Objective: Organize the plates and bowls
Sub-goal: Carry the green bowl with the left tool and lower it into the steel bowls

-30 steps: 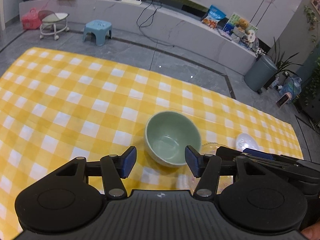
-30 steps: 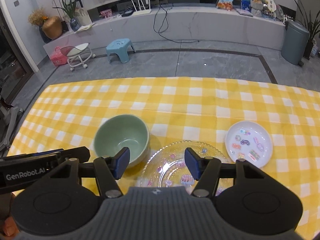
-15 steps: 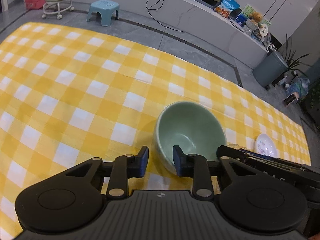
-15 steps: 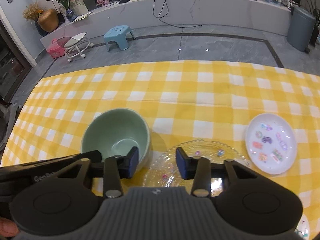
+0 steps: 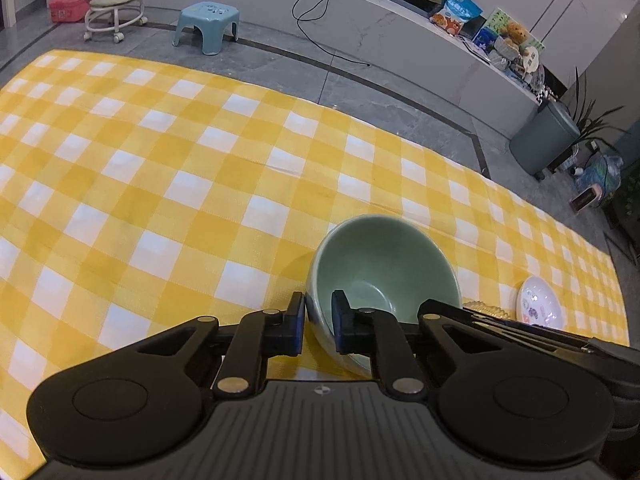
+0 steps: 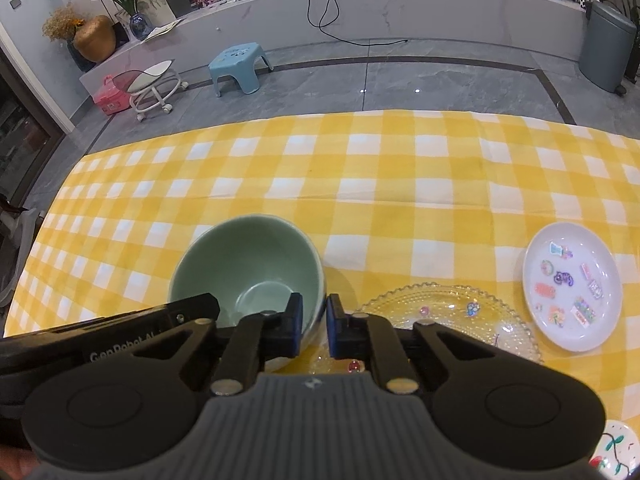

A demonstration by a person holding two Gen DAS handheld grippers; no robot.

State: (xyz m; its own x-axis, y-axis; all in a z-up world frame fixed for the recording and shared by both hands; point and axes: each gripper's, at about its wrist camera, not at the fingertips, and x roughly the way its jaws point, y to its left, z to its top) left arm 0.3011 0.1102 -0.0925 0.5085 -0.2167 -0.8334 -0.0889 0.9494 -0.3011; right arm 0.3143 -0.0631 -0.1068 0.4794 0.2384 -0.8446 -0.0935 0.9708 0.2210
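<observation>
A pale green bowl [image 5: 384, 264] stands on the yellow checked tablecloth [image 5: 160, 184]. My left gripper [image 5: 319, 320] is shut on the bowl's near-left rim, one finger outside and one inside. My right gripper [image 6: 312, 330] is shut on the bowl's [image 6: 248, 264] near-right rim the same way. A clear glass plate [image 6: 452, 312] with small decorations lies right of the bowl. A small white plate [image 6: 572, 284] with stickers lies further right; it also shows in the left wrist view [image 5: 540, 307].
Part of another patterned dish [image 6: 614, 448] shows at the near right edge. Beyond the table's far edge are a blue stool [image 6: 240, 66], a wheeled stool [image 6: 156, 88] and a grey bin [image 6: 606, 46] on the floor.
Both grippers moved in on the green bowl and closed, from wide open to clamped on its rim, one on each side.
</observation>
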